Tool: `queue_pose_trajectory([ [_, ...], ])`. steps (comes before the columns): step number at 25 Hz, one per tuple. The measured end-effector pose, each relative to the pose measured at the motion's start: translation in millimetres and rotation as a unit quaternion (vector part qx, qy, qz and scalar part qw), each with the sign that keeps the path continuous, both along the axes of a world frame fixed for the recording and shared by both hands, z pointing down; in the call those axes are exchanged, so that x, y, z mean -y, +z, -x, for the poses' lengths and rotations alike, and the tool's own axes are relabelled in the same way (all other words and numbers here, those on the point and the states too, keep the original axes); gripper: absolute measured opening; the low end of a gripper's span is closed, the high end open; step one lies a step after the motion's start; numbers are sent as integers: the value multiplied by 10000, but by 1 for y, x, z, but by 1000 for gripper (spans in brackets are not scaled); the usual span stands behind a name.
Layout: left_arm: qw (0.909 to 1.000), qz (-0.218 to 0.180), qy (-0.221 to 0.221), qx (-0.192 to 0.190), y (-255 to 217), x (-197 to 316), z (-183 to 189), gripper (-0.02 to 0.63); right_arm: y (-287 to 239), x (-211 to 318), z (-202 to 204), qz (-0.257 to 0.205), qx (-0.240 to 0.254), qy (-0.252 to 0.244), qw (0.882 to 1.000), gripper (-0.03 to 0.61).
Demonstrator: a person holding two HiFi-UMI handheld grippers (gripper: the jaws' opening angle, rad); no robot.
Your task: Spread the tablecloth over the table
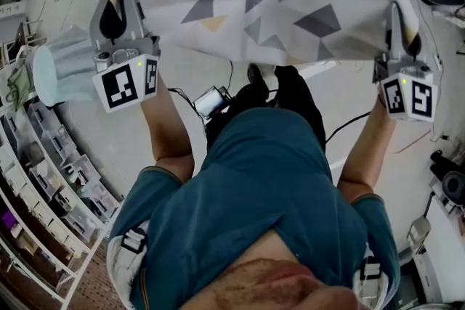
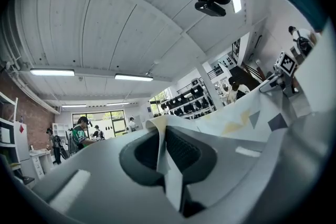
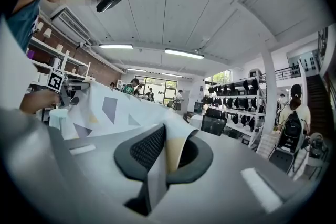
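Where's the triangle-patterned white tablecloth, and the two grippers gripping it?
Triangle-patterned white tablecloth (image 1: pixel 276 7), head view, its middle.
Left gripper (image 2: pixel 169 157), left gripper view, between its fingertips.
Right gripper (image 3: pixel 160 157), right gripper view, between its fingertips.

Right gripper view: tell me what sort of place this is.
Probably a big open workshop or lab hall, not a home: long strip lights on a high white ceiling, shelves stacked with dark gear, an office chair, and several people at the far end.
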State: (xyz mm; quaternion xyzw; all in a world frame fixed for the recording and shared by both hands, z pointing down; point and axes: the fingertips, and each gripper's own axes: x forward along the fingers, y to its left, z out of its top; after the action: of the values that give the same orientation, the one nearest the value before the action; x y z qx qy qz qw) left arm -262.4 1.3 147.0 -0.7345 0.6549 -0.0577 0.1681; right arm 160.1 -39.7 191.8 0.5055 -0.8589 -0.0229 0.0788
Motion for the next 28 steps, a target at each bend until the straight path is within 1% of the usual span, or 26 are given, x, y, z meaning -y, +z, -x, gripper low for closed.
queue_pose_trajectory([
  [4, 9993, 364, -10, -61, 39, 10, 2, 6, 38, 10, 0, 266, -30, 1, 9996, 26],
  [10, 9969, 764, -53, -162, 80, 29, 8, 6, 80, 31, 4, 522, -81, -64, 9986, 26],
  [18, 9925, 1170, -153, -326, 141, 84, -2, 6, 139, 82, -15, 867, -90, -113, 9961, 26],
  [28, 9838, 1727, -418, -237, 207, 147, 7, 6, 211, 140, -22, 1458, -139, -247, 9889, 28],
])
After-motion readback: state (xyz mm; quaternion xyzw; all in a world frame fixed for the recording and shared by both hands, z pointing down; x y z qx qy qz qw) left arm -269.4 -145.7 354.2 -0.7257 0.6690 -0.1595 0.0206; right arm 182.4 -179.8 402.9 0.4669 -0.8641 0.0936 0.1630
